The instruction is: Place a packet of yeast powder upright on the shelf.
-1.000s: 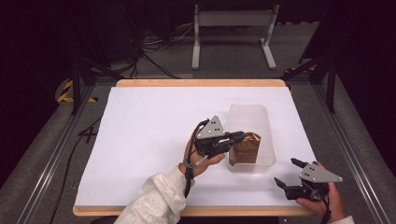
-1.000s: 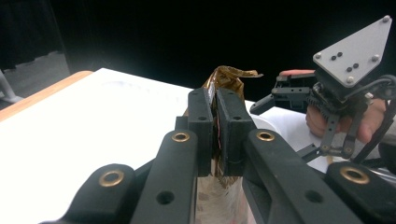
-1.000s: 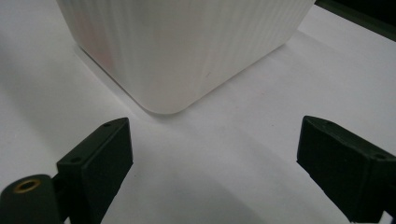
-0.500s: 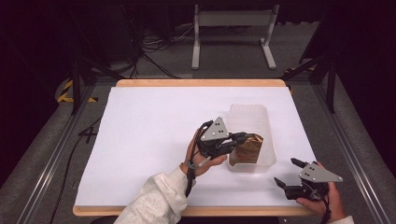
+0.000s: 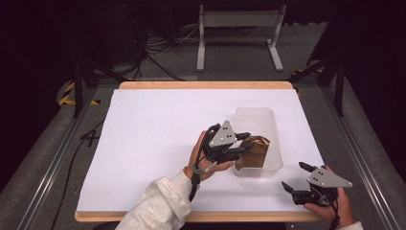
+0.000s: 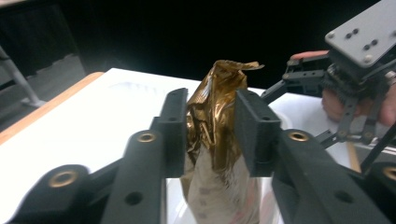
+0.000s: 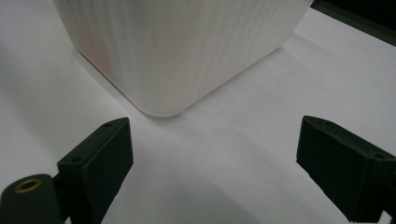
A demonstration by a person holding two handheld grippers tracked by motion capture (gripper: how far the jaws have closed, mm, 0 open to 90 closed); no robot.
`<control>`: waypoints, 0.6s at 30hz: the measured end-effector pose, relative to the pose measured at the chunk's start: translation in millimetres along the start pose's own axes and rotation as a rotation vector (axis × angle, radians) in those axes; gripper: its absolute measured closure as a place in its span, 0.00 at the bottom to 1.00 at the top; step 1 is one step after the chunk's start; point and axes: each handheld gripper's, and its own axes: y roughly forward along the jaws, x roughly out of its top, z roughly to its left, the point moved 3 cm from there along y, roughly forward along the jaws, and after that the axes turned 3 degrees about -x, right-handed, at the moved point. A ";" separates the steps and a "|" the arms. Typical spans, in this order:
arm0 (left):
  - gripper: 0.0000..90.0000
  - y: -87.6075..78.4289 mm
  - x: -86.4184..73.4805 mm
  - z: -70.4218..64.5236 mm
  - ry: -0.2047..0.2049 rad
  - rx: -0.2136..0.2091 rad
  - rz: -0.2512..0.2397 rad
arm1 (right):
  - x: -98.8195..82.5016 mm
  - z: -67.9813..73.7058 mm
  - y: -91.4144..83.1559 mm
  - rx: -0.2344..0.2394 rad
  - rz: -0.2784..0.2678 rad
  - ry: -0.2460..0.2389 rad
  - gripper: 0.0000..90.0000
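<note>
Clamping a crumpled gold foil packet (image 6: 219, 102) between both jaws of the left gripper (image 6: 211, 128), pads pressing its wrinkled upper part from either side. Rising above the jaw tips, the twisted foil top; hanging below them, a paler printed part of the packet. Holding that packet over the near end of a translucent plastic bin (image 5: 261, 120), seen from the high view with the left gripper (image 5: 239, 146) reaching in across the bin's left wall and the foil packet (image 5: 256, 149) sitting inside its outline. Cannot tell whether the packet's bottom is touching the bin floor. Gripping the tool with the left hand (image 5: 203, 160), a light grey sleeve (image 5: 158, 208) coming in from the bottom edge.

Resting well open, the right gripper (image 5: 293, 177), jaws spread wide and holding nothing, low over the white table cover (image 5: 158, 129) near the front right corner, just beside the bin's near right corner yet apart from it. Looking along the right gripper (image 7: 215, 149) toward a rounded corner of the ribbed bin (image 7: 177, 51), bare white surface lying between the two black jaws. Wrapping the tool from below, the right hand (image 5: 330, 208).

Showing beyond the packet in the left gripper view, the right gripper (image 6: 327, 93) with its grey plate.
</note>
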 end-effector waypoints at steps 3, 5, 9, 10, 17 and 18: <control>0.52 -3.2 -0.2 0.5 0.010 0.035 0.013 | 0.0 -0.3 -0.2 -0.003 0.000 -0.001 0.13; 0.42 -5.9 -0.3 1.1 0.017 0.047 0.020 | -0.1 -0.6 -0.4 -0.001 -0.001 -0.002 0.13; 0.29 -10.4 -6.4 3.0 0.005 0.028 0.038 | 0.1 -0.2 -0.2 -0.002 -0.001 -0.002 0.13; 0.28 -11.0 -9.3 4.0 0.020 0.039 0.056 | 0.2 0.1 -0.3 -0.003 -0.001 -0.005 0.13; 0.16 -18.7 -31.1 9.4 0.048 0.059 0.138 | 0.6 -0.4 -1.2 -0.009 -0.003 -0.001 0.13; 0.15 -20.6 -35.2 10.8 0.060 0.076 0.157 | 0.5 -0.5 -1.2 -0.010 -0.003 -0.001 0.13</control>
